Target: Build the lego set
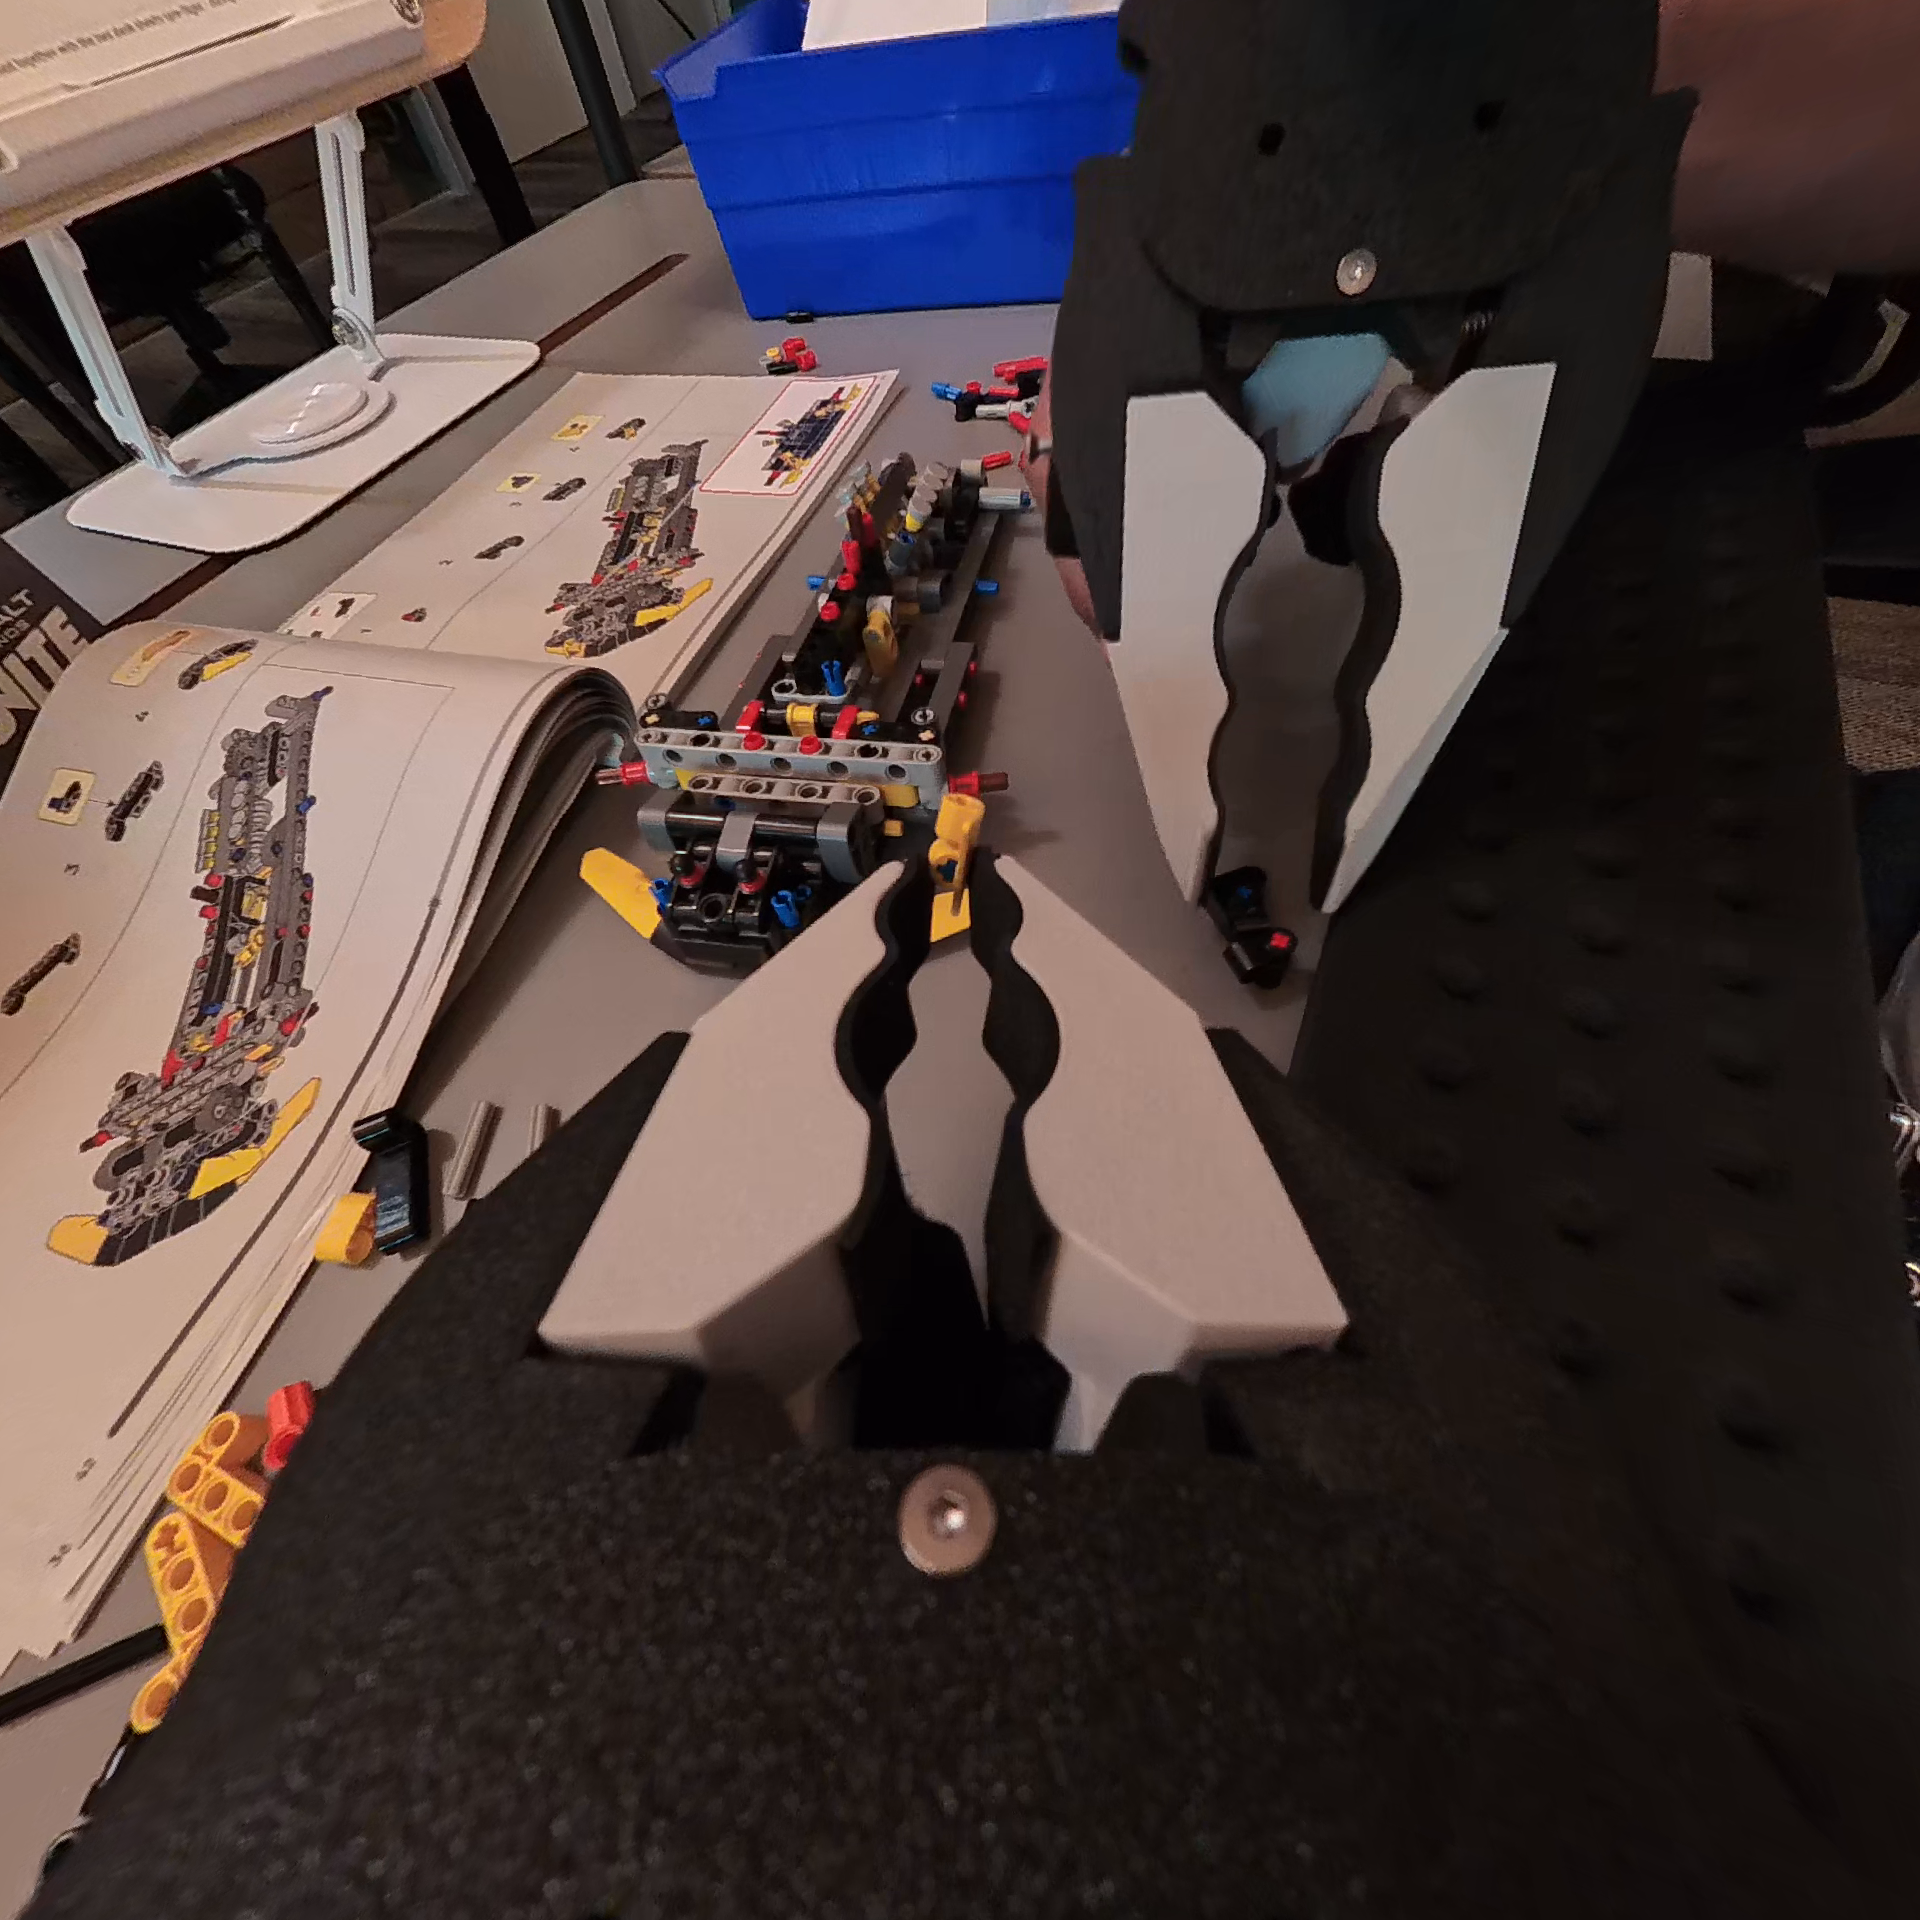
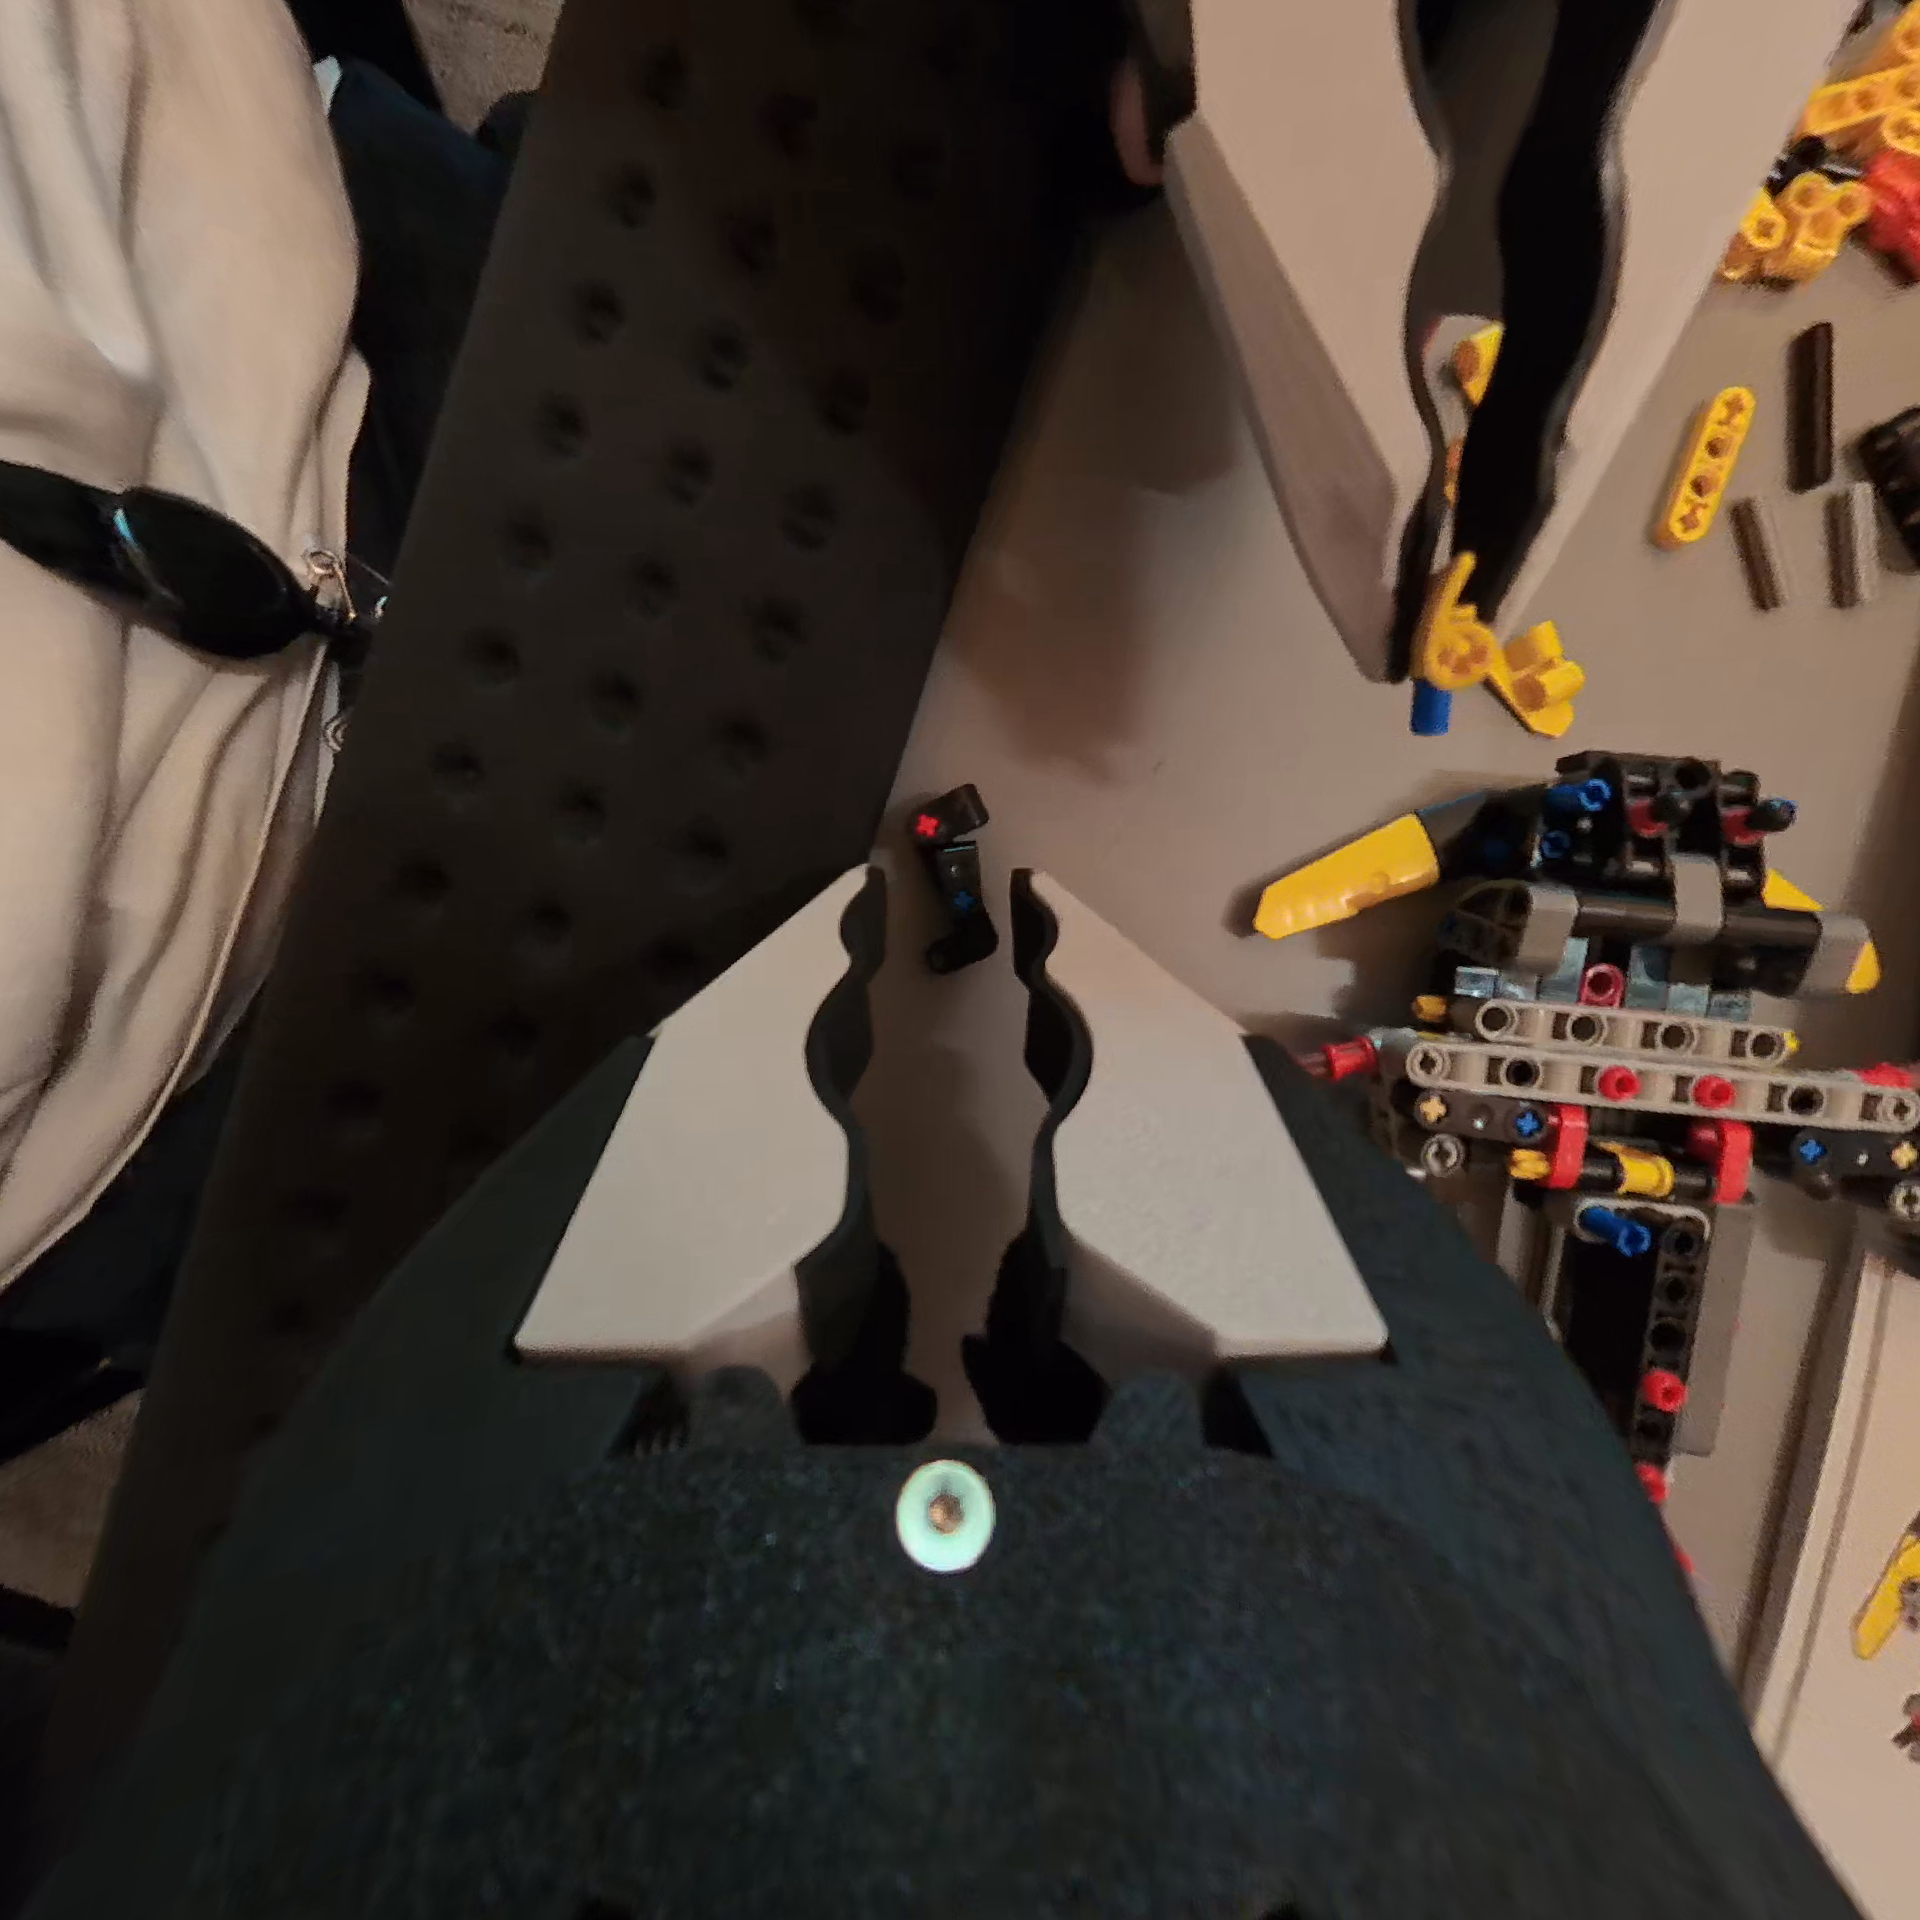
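Note:
The partly built Lego model (image 1: pixel 821 748), a long black and grey frame with yellow wing pieces, lies on the grey table; it also shows in the right wrist view (image 2: pixel 1621 1049). My left gripper (image 1: pixel 948 868) is shut on a small yellow connector (image 1: pixel 954 831) just in front of the model's near end; the right wrist view shows it (image 2: pixel 1449 623) holding that connector (image 2: pixel 1455 644). My right gripper (image 2: pixel 948 883) is open, pointing down, its tips either side of a small black assembly (image 2: pixel 956 883) on the table. The left wrist view shows this gripper (image 1: pixel 1262 894) over the black assembly (image 1: pixel 1252 930).
An open instruction booklet (image 1: pixel 312 831) lies left of the model. A blue bin (image 1: pixel 904 166) and a white stand (image 1: pixel 301 436) are at the back. Loose yellow beams (image 1: pixel 197 1507) and dark axles (image 2: pixel 1813 416) are scattered. A black dimpled panel (image 1: pixel 1558 935) runs along the right. The gap from one gripper's tips to the other's is roughly 8 centimetres.

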The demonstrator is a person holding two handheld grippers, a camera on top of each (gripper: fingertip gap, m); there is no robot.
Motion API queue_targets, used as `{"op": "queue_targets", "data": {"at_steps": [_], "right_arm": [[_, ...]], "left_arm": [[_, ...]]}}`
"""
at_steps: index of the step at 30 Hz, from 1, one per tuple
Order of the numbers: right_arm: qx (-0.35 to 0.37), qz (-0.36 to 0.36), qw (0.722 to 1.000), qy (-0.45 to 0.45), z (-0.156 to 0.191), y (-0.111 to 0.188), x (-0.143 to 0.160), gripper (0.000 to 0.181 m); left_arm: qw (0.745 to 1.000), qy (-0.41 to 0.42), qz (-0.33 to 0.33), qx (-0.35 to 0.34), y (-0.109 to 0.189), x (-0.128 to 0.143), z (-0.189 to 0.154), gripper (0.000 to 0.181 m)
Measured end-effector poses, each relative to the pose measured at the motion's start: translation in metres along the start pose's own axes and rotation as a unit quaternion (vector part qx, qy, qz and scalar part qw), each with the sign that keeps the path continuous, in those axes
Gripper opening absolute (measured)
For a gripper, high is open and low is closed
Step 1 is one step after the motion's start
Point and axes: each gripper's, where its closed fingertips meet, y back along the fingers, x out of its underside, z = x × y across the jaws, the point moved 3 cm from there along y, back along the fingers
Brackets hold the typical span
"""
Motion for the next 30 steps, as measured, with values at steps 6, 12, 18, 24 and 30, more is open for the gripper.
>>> {"op": "queue_targets", "data": {"at_steps": [6,12,18,24,30], "right_arm": [[-0.032,0.05,0.997,0.052,0.002,-0.011,0.0,0.014],[-0.035,0.049,0.996,0.071,0.002,-0.014,-0.002,0.01],[-0.029,0.051,0.996,0.067,0.001,-0.014,-0.003,0.007],[-0.019,0.054,0.996,0.069,0.001,-0.015,-0.004,0.007],[-0.03,0.021,0.999,-0.01,-0.004,-0.012,-0.003,0.023]], "left_arm": [[1.0,-0.002,0.0,0.0,0.0,0.0,0.0,0.006],[1.0,-0.005,-0.003,0.002,0.001,-0.001,-0.001,0.005],[1.0,-0.011,-0.001,0.002,0.0,0.0,-0.002,0.006],[1.0,-0.014,0.002,0.001,0.0,0.0,-0.003,0.006],[1.0,-0.011,0.0,0.001,0.0,0.0,-0.002,0.006]]}}
